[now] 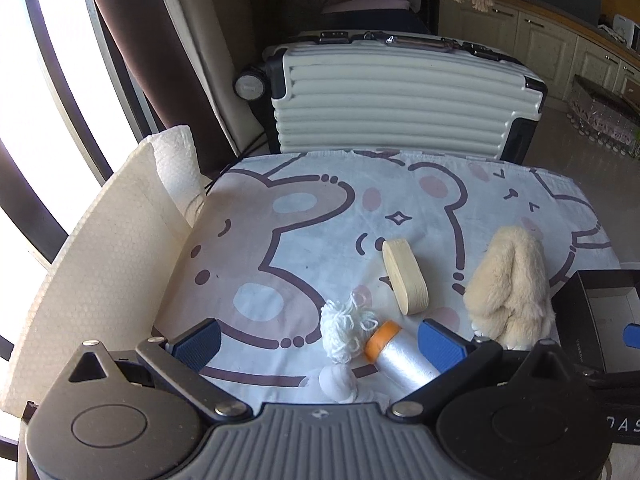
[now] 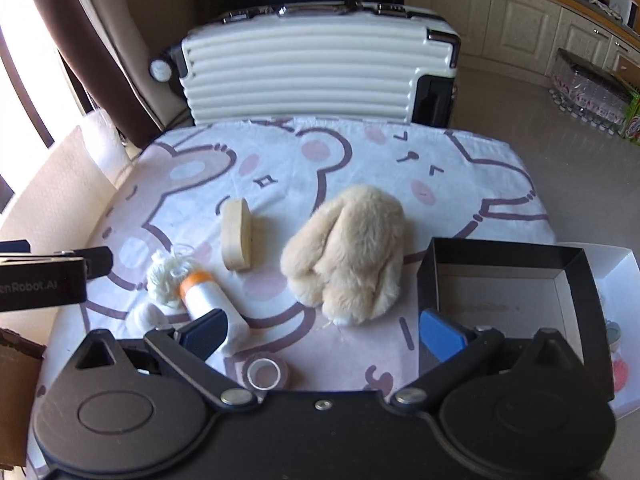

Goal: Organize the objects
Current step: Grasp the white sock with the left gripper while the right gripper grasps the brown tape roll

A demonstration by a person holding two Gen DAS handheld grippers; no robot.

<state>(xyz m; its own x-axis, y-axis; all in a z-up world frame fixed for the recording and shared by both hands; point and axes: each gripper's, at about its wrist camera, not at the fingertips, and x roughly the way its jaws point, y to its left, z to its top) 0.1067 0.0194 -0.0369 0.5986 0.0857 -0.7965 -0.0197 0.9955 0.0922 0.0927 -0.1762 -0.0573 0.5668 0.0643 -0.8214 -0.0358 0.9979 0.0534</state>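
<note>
On the bear-print cloth (image 1: 304,216) (image 2: 360,152) lie a wooden oval block (image 1: 405,276) (image 2: 237,238), a cream plush toy (image 1: 510,290) (image 2: 348,252), a white yarn tuft (image 1: 348,330) (image 2: 166,276), a silvery spool with an orange end (image 1: 400,354) (image 2: 210,304), a small white ball (image 1: 338,380) (image 2: 146,316) and a clear tape roll (image 2: 266,372). A black open box (image 2: 500,264) (image 1: 600,288) stands at the right. My left gripper (image 1: 320,340) is open over the yarn and spool. My right gripper (image 2: 322,334) is open just before the plush toy.
A white ribbed suitcase (image 1: 400,96) (image 2: 312,68) lies beyond the table's far edge. White foam sheeting (image 1: 100,264) stands along the left side. A white tray (image 2: 616,280) sits right of the black box. Cabinets (image 2: 520,12) line the far right.
</note>
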